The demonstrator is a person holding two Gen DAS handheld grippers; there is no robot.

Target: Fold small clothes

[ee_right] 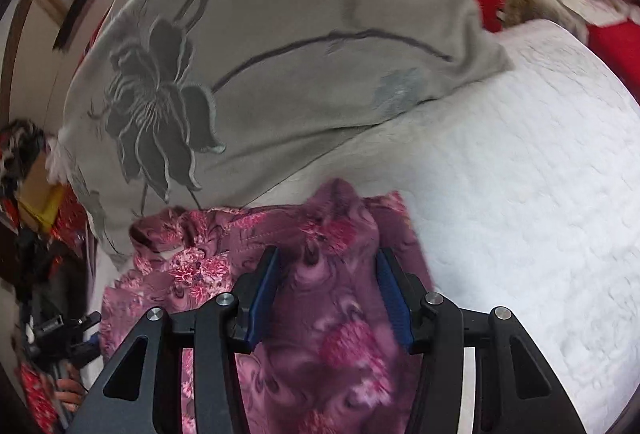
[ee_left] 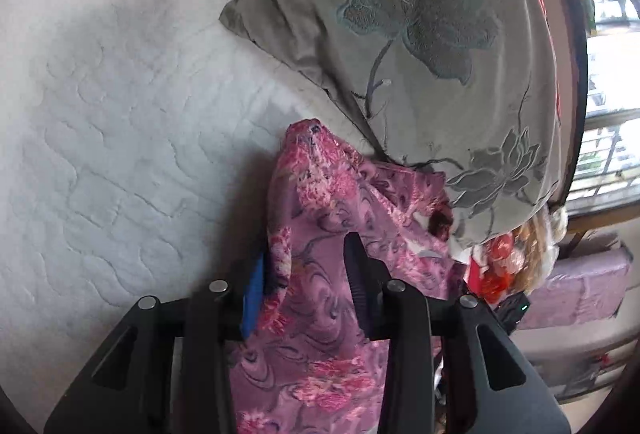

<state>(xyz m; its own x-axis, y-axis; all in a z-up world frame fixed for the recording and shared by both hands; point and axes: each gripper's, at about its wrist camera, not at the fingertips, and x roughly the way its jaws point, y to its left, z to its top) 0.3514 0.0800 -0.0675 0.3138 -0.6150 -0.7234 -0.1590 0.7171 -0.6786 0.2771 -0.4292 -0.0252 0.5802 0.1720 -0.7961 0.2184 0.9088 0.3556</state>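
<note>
Fabric fills the gap between both pairs of fingers: the pink floral garment (ee_left: pixel 320 274) sits at the lower centre of the left wrist view, bunched and draped up toward the grey embroidered pillow (ee_left: pixel 420 34), and it shows again at the lower centre of the right wrist view, garment (ee_right: pixel 320 294). The left gripper (ee_left: pixel 306 282) has its fingers apart with cloth lying between them (whether the pads actually pinch it cannot be told), and the right gripper (ee_right: pixel 326 290) likewise stands with fingers spread on either side of a raised fold, not visibly closed on it. The garment lies partly on the white quilted mattress (ee_left: pixel 100 154) and partly against the pillow's lower edge. By my reading, the step in hand is the opening one: getting hold of the crumpled piece so it can be spread flat. Next, each gripper should likely close on an edge or corner, then draw the cloth away from the pillow toward the bare mattress at the left of the left wrist view, where there is room to lay it out.
</note>
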